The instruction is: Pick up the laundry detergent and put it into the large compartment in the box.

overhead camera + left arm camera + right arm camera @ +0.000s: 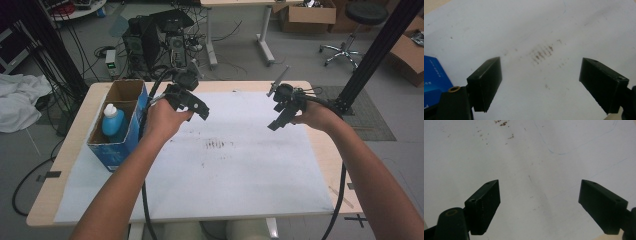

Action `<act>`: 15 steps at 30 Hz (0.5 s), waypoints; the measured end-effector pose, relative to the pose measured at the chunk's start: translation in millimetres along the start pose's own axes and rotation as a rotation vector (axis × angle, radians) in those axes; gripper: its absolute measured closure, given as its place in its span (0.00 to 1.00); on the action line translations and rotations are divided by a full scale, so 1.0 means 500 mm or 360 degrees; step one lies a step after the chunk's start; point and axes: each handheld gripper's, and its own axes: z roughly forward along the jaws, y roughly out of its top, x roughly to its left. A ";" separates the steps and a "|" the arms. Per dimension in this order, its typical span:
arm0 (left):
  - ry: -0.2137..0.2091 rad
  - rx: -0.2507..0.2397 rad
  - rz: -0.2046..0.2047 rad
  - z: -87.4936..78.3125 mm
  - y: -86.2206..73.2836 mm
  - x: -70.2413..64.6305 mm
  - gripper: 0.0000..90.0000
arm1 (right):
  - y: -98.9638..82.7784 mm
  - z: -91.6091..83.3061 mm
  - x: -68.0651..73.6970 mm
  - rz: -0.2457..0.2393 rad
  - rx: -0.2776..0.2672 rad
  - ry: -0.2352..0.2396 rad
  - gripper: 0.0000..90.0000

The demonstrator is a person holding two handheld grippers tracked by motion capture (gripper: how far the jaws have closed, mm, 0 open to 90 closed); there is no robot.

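Both hands hold black grippers above a white sheet (225, 170) that covers the wooden table. My left gripper (200, 111) hovers right of a blue cardboard box (120, 125); its jaws stand wide apart with nothing between them. In the left gripper view the left gripper (540, 85) looks down on brown smudges (541, 53) on the sheet, with the box's blue corner (435, 75) at the lower left. My right gripper (276, 123) hangs over the right part of the sheet. In the right gripper view the right gripper (539, 206) is open and empty above bare paper.
The open box holds a blue bottle with a white cap (112, 120). Brown marks (217, 145) stain the sheet's middle. A black frame post (375, 50) rises at the table's right rear corner. Computers, cables, a stool (357, 20) and cartons stand on the floor beyond.
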 end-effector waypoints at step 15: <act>-0.0010 0.0002 0.0010 0.010 0.004 -0.003 0.22 | -0.004 0.001 -0.001 0.0011 -0.0005 0.0003 0.19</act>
